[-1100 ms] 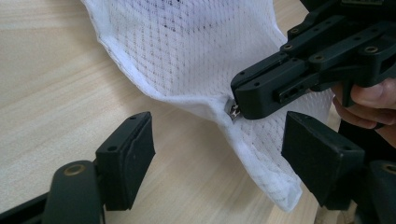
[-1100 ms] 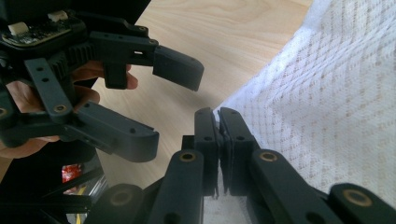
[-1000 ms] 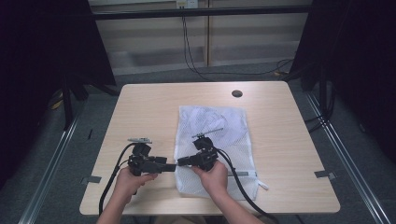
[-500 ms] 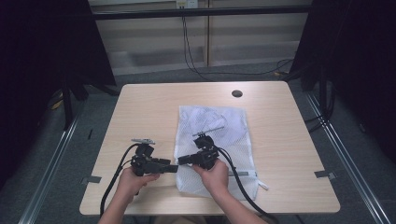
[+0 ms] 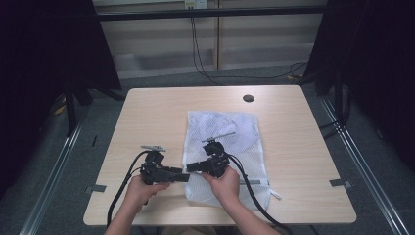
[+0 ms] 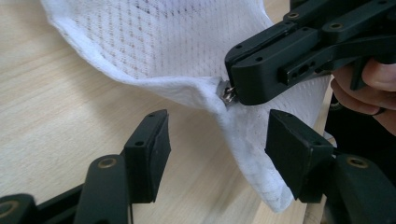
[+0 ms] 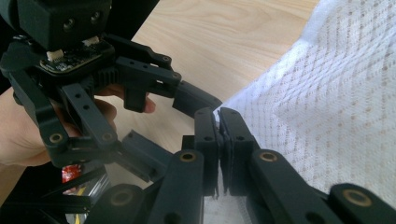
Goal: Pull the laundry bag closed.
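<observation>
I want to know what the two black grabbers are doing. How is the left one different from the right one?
The left gripper has its jaws wide open, while the right gripper has its jaws shut. The right gripper pinches the metal zipper pull at the edge of the white mesh bag; the left gripper holds nothing, with the bag's corner hanging between its jaws. Both are black, hand-held and meet at the same bag edge.

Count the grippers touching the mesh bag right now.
1. The right gripper is clamped on the metal zipper pull at the mesh bag's lifted edge. The left gripper is open, its jaws either side of that edge without touching it.
</observation>
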### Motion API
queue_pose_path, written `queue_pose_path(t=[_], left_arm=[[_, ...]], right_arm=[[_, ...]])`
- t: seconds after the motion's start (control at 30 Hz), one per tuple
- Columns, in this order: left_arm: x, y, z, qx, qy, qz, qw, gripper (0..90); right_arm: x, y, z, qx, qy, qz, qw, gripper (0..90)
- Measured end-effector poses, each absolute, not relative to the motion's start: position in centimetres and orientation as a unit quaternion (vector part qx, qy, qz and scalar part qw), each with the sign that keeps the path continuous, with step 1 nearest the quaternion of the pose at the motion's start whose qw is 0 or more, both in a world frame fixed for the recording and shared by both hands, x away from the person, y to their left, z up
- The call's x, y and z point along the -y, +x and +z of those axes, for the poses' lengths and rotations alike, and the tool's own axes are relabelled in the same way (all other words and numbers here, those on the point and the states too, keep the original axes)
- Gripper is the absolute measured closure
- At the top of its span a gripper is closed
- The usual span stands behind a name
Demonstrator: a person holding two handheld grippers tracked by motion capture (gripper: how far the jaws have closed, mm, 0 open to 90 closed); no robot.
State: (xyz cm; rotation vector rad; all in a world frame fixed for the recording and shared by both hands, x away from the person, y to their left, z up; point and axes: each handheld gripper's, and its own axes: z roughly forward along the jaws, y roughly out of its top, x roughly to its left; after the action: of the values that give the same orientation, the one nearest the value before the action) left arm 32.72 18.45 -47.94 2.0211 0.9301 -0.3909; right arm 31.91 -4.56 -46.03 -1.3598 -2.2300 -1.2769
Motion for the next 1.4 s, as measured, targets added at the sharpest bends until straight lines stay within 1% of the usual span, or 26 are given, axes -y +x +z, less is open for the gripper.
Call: queue_pose_path(t=[0.3, 0.33, 0.37, 0.43, 0.6, 0.67, 0.77, 0.8, 0.93, 1.17, 1.2, 1.23, 1.27, 1.3, 1.33, 1.4], left_arm=[[-17.8, 32.8, -48.2, -0.367, 0.81, -0.165, 0.426, 42.8], [-17.8, 32.9, -48.3, -0.365, 0.807, -0.176, 0.431, 42.8], [-17.7, 32.8, -48.3, -0.373, 0.802, -0.176, 0.432, 43.6], [-17.6, 33.0, -48.4, -0.364, 0.805, -0.178, 0.433, 44.6], [-17.3, 33.0, -48.5, -0.367, 0.804, -0.181, 0.432, 46.9], [-17.3, 33.0, -48.5, -0.366, 0.804, -0.179, 0.433, 51.4], [-17.3, 33.1, -48.5, -0.369, 0.799, -0.186, 0.438, 53.3], [-17.3, 33.2, -48.6, -0.367, 0.801, -0.183, 0.436, 55.2], [-17.1, 33.2, -48.7, -0.369, 0.798, -0.193, 0.437, 56.7], [-16.9, 33.2, -48.8, -0.372, 0.796, -0.193, 0.437, 60.5], [-16.9, 33.3, -48.8, -0.373, 0.795, -0.193, 0.437, 64.0], [-16.9, 33.3, -48.7, -0.374, 0.795, -0.194, 0.436, 66.0], [-16.9, 33.3, -48.7, -0.374, 0.795, -0.195, 0.435, 66.0], [-16.9, 33.2, -48.6, -0.377, 0.793, -0.197, 0.436, 68.8], [-17.0, 33.3, -48.6, -0.371, 0.798, -0.191, 0.435, 75.4], [-17.0, 33.2, -48.5, -0.377, 0.795, -0.191, 0.435, 80.2]], right_arm=[[4.5, 31.9, -45.9, 0.76, -0.465, -0.44, 0.116, 86.2], [4.5, 31.9, -45.9, 0.76, -0.465, -0.44, 0.116, 86.2], [4.5, 32.0, -45.9, 0.759, -0.464, -0.441, 0.117, 86.1], [4.5, 31.9, -45.9, 0.759, -0.464, -0.442, 0.117, 86.1], [4.5, 31.9, -45.9, 0.76, -0.465, -0.44, 0.115, 86.2], [4.5, 31.9, -45.8, 0.76, -0.465, -0.44, 0.115, 86.2], [4.6, 31.9, -45.8, 0.758, -0.466, -0.441, 0.115, 86.2], [4.7, 31.9, -45.8, 0.758, -0.466, -0.442, 0.114, 86.2], [4.7, 31.9, -45.7, 0.757, -0.467, -0.442, 0.116, 86.2], [4.7, 31.9, -45.7, 0.758, -0.465, -0.442, 0.115, 86.1], [4.7, 31.9, -45.7, 0.758, -0.465, -0.443, 0.115, 86.2], [4.7, 31.9, -45.7, 0.757, -0.466, -0.443, 0.116, 86.1], [4.7, 31.9, -45.7, 0.757, -0.466, -0.443, 0.116, 86.1], [4.7, 31.9, -45.7, 0.758, -0.465, -0.443, 0.116, 86.2], [4.7, 31.9, -45.7, 0.758, -0.464, -0.444, 0.114, 86.2], [4.8, 32.0, -45.7, 0.755, -0.465, -0.447, 0.116, 86.2]])
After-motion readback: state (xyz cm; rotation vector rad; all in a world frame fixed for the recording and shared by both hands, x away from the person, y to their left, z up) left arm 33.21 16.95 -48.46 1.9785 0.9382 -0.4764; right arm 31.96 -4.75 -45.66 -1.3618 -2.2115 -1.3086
